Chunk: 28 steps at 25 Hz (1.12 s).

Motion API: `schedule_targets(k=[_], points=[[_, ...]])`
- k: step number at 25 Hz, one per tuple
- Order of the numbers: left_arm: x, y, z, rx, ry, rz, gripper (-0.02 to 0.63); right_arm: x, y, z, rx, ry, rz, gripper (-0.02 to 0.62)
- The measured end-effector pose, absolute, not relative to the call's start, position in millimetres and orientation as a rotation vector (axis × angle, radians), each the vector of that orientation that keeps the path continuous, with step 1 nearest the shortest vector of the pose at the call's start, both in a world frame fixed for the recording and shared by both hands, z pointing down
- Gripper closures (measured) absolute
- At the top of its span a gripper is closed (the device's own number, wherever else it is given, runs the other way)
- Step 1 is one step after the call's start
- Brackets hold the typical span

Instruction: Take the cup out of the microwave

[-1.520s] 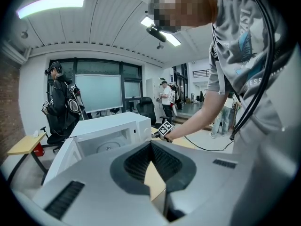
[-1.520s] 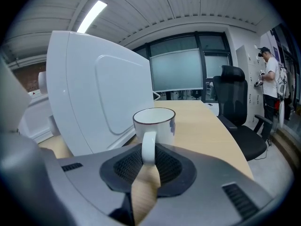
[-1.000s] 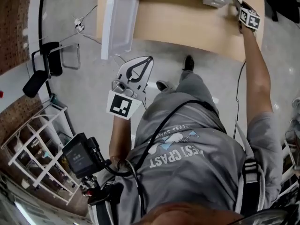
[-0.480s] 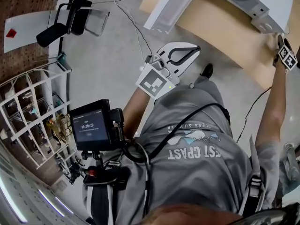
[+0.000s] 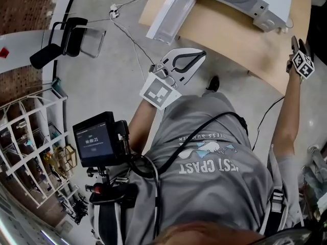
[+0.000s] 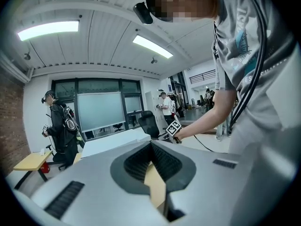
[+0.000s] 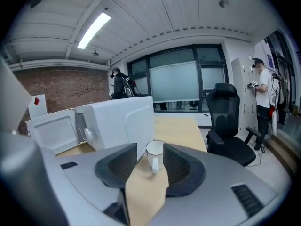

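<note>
Cup point(image 7: 154, 155) location: already out of the microwave point(image 7: 117, 121), standing on the table point(image 7: 188, 126) just beside the oven's side wall. The door point(image 7: 51, 132) hangs open. We judge the removal itself done.

Right gripper point(image 7: 150, 147): jaws have just been opening and now stand wide apart. The cup shows in the gap between them, but it sits on the table beyond the tips and neither pad presses on it. Nothing held. In the head view this gripper point(image 5: 295, 41) is at the table's near edge; the cup is too small there to pick out.

Left gripper point(image 6: 150, 145): fingertips drawn together, nothing between them. It is held off the table, in front of the body point(image 5: 202, 54).

Orientation: cup upright, long axis vertical, mouth up. The handle points toward the right gripper, away from the microwave.

Handling (our judgement): white with a dark rim, so ceramic or enamel. Stiff and smooth, so slippery under the pads, and likely to chip or break if dropped. Probably light if empty; we cannot see inside, so treat it as possibly filled and keep it level.

Grip: best taken across the body below the rim, jaws either side of the handle line. The handle looks too small for these pads.
</note>
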<state>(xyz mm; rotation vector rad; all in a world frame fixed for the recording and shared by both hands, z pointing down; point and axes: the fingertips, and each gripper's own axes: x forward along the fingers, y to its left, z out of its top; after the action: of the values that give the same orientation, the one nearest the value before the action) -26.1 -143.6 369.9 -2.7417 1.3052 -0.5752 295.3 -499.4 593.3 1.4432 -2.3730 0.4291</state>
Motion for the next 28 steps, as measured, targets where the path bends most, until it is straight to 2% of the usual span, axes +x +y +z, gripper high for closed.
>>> schedule_targets(k=[10, 11, 12, 16, 28], points=[[-22.9, -114.9, 369.5, -2.697, 1.105, -0.544, 0.563, 245.8, -394.1, 468.0, 1.328, -2.652, 0.227, 0.442], [-26.1, -105.3, 364.5, -2.692, 1.07, -0.531, 0.563, 239.3, -374.3, 447.8, 1.336, -2.664, 0.198, 0.465], [-30.8, -94.9, 356.3, -2.699, 1.062, -0.484, 0.563, 231.8, -353.4, 426.5, 1.343, -2.681, 0.172, 0.518], [-59.4, -62.3, 321.7, -2.81, 1.281, -0.108, 0.563, 195.1, -281.7, 365.9, 1.336, -2.754, 0.121, 0.579], [-112.7, 23.5, 326.5, -2.836, 1.188, -0.062, 0.563, 104.9, -113.4, 304.4, 1.18, -2.811, -0.051, 0.583]])
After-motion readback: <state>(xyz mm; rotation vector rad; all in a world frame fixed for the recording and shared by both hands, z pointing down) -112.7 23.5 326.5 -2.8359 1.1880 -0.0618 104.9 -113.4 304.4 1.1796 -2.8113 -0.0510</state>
